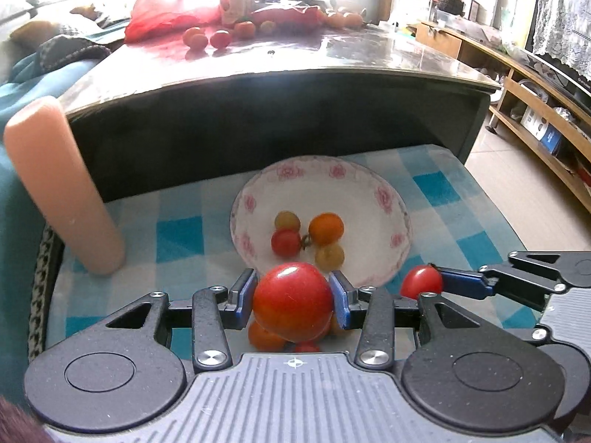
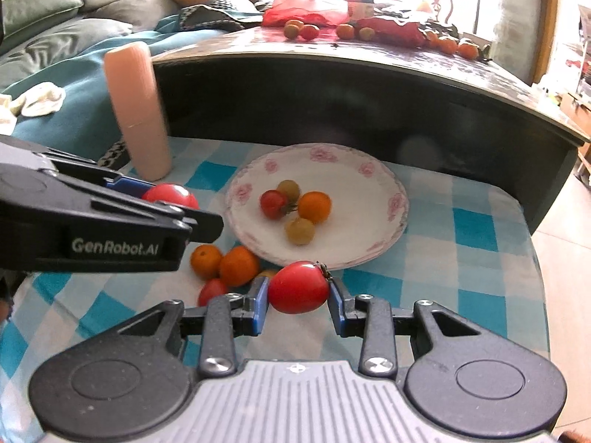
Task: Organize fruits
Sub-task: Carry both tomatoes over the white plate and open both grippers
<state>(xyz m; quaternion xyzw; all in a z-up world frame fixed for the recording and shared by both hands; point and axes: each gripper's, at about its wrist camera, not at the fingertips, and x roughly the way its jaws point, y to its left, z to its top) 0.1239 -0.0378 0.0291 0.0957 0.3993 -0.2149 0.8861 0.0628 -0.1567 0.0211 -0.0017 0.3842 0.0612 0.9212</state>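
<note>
My left gripper [image 1: 293, 295] is shut on a large red tomato [image 1: 292, 302], held just before the near rim of a white floral plate [image 1: 354, 188]. My right gripper [image 2: 298, 293] is shut on a smaller red tomato [image 2: 298, 288], also at the plate's near rim [image 2: 332, 158]. The plate holds several small tomatoes, red, orange and yellow-green [image 2: 313, 206]. Loose orange and red fruits [image 2: 236, 265] lie on the checked cloth left of the plate. The right gripper with its tomato [image 1: 422, 282] shows in the left wrist view, and the left gripper's tomato [image 2: 170, 195] in the right wrist view.
A pink cylinder [image 2: 137, 110] stands on the blue checked cloth [image 2: 461, 243] left of the plate. Behind is a dark table [image 2: 369, 85] with more tomatoes and a red bag [image 2: 303, 3]. A sofa is to the left, wooden shelves [image 1: 535, 110] to the right.
</note>
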